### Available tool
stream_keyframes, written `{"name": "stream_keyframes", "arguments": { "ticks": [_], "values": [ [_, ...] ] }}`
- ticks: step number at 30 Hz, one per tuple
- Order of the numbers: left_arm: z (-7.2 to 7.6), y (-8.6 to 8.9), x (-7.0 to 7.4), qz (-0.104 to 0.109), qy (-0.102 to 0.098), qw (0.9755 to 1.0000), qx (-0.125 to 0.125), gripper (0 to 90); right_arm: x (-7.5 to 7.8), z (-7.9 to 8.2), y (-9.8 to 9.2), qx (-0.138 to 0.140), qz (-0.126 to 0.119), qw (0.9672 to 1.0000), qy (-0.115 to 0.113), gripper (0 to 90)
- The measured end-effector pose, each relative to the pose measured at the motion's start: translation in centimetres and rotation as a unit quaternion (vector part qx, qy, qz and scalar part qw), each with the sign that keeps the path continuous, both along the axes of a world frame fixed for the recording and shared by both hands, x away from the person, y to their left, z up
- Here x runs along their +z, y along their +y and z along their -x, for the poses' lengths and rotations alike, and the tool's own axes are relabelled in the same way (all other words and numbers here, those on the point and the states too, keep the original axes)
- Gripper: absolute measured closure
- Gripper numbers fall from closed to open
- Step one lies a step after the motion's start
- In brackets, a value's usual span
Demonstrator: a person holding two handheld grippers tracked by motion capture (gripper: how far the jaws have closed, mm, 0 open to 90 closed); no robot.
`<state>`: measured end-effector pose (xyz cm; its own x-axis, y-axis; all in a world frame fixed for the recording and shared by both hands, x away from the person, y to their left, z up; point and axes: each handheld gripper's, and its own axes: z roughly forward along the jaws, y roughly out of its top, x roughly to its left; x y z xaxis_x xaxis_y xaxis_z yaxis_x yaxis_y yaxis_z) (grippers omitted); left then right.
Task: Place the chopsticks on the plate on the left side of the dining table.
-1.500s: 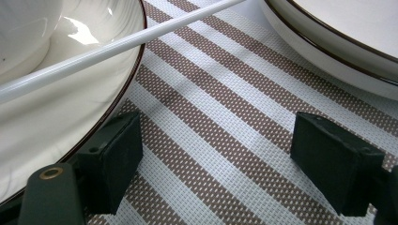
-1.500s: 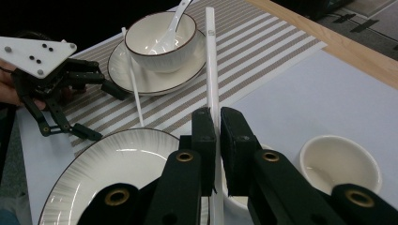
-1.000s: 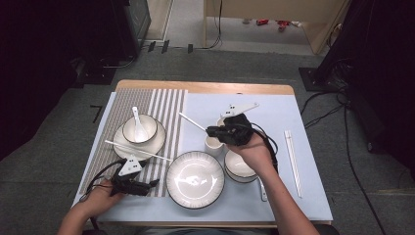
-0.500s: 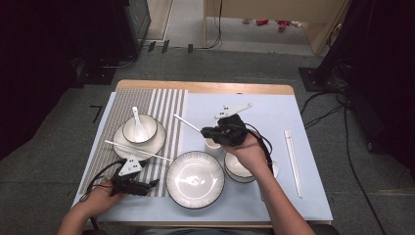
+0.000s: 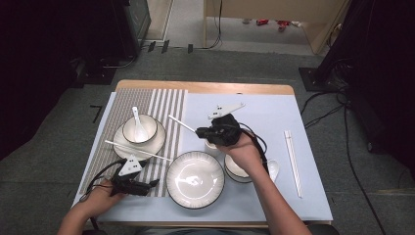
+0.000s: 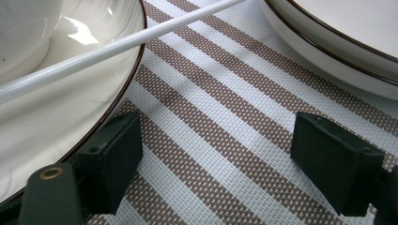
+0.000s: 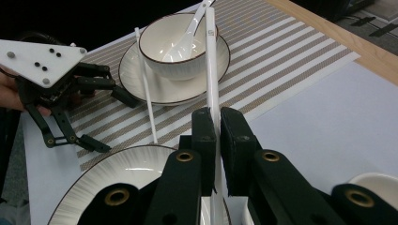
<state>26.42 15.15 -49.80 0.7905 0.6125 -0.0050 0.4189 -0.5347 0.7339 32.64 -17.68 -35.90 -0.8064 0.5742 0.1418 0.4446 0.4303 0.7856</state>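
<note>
My right gripper [image 5: 200, 131] hovers over the middle of the table, shut on a white chopstick [image 5: 182, 123] that points up and left toward the bowl. In the right gripper view the jaws [image 7: 215, 117] pinch that chopstick [image 7: 210, 56] near its lower part. A second white chopstick [image 5: 139, 151] lies across the small plate [image 5: 125, 146] and onto the striped mat. My left gripper [image 5: 152, 185] rests low on the striped mat [image 6: 225, 117] at the front left, open, with nothing between its pads [image 6: 117, 157]. The lying chopstick [image 6: 117, 44] crosses just ahead of it.
A bowl with a white spoon [image 5: 139, 128] sits on the small plate. A large ribbed plate [image 5: 195, 179] stands at the front centre. A small cup [image 5: 212, 146], another bowl [image 5: 235, 169] with a spoon [image 5: 272, 169], and a pair of chopsticks [image 5: 292, 156] lie to the right.
My right gripper has drifted slightly to the left with the chopstick still in it. The left gripper has stayed put.
</note>
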Motion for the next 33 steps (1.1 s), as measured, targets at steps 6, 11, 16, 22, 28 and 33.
{"name": "stream_keyframes", "arguments": {
  "ticks": [6, 11, 16, 22, 28, 33],
  "values": [
    [0.0, 0.0, 0.0, 0.0, 0.0, 1.0, 0.0, 17.5, -0.1, -0.1, 0.4, 0.001, -0.003, 1.0, 0.001, 85.2],
    [0.0, 0.0, 0.0, 0.0, 0.0, 1.0, 0.0, 17.5, -0.2, -0.2, 1.1, 0.009, -0.001, 1.0, -0.001, 85.2],
    [0.0, 0.0, 0.0, 0.0, 0.0, 1.0, 0.0, 17.5, -0.2, -0.2, 1.5, 0.012, -0.001, 0.9999, -0.003, 85.2],
    [0.0, 0.0, 0.0, 0.0, 0.0, 1.0, 0.0, 17.5, -0.2, -0.3, 1.8, 0.015, -0.001, 0.9999, -0.002, 85.2],
    [0.0, 0.0, 0.0, 0.0, 0.0, 1.0, 0.0, 17.5, -0.2, -0.3, 2.5, 0.019, -0.002, 0.9998, -0.002, 85.2],
    [0.0, 0.0, 0.0, -0.001, 0.0, 1.0, -0.001, 17.5, -0.1, -0.4, 2.9, 0.021, -0.005, 0.9998, -0.002, 85.2]
  ]
}}
